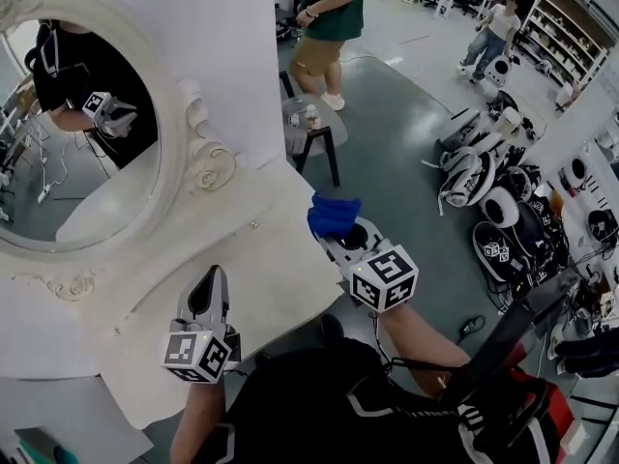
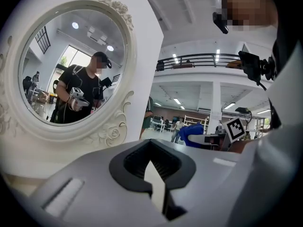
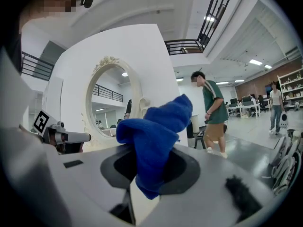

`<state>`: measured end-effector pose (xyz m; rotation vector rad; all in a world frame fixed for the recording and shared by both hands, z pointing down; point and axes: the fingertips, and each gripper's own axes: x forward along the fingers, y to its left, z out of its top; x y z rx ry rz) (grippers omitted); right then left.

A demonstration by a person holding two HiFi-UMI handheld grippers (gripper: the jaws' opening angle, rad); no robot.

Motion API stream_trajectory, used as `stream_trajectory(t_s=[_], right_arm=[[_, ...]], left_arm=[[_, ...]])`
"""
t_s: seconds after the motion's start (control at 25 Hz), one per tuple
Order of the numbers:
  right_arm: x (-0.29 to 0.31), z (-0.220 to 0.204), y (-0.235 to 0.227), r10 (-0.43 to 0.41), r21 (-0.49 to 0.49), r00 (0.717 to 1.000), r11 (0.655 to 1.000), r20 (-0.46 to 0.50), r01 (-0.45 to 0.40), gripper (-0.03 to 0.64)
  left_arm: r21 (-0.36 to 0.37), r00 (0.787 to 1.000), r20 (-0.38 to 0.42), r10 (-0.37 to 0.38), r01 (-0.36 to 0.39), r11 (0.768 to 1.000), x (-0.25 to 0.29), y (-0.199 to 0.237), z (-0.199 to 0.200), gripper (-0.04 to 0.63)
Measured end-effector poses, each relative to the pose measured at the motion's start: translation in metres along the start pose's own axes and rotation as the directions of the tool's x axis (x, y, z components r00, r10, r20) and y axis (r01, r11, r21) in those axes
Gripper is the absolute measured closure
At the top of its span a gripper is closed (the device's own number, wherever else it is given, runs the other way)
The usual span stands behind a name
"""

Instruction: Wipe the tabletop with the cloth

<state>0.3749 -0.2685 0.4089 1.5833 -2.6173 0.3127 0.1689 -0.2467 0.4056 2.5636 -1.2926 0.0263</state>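
Head view, with both gripper views. The right gripper (image 1: 340,232) is clamped on a blue cloth (image 1: 333,216). The right gripper view shows the fabric pinched between the jaws and bunched up in a crumpled peak above them. Seen from the head camera, the cloth sits at the right edge of the cream tabletop (image 1: 253,280), near its far corner. Whether it touches the surface cannot be told.

The left gripper (image 1: 211,276) is over the near part of the tabletop, well apart from the cloth. Its jaws are together with nothing between them, as the left gripper view shows. Each gripper carries its marker cube nearest the person, whose forearms and dark top fill the near edge of the head view.

At the far left of the tabletop stands a round mirror (image 1: 82,133) in an ornate white frame, backed by a white panel. It reflects the person holding a gripper.

Beyond the tabletop's far right corner, on the grey floor, are a small stool (image 1: 314,131) and a standing person in a green shirt (image 1: 329,13). To the right of these lie scattered white and black devices (image 1: 503,211).
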Motion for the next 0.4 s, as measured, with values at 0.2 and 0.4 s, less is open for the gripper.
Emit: stream_trajectory(t_s=[0.2, 0.4], right_arm=[[-0.0008, 0.0024, 0.0024, -0.001, -0.008, 1.000, 1.000, 0.001, 0.001, 0.508], [-0.0015, 0.0040, 0.0042, 0.005, -0.014, 1.000, 1.000, -0.003, -0.005, 0.508]], left_arm=[[0.001, 1.000, -0.005, -0.004, 0.004, 1.000, -0.0012, -0.0011, 0.0001, 0.586], [-0.004, 1.000, -0.016, -0.012, 0.012, 1.000, -0.0020, -0.0053, -0.0019, 0.586]])
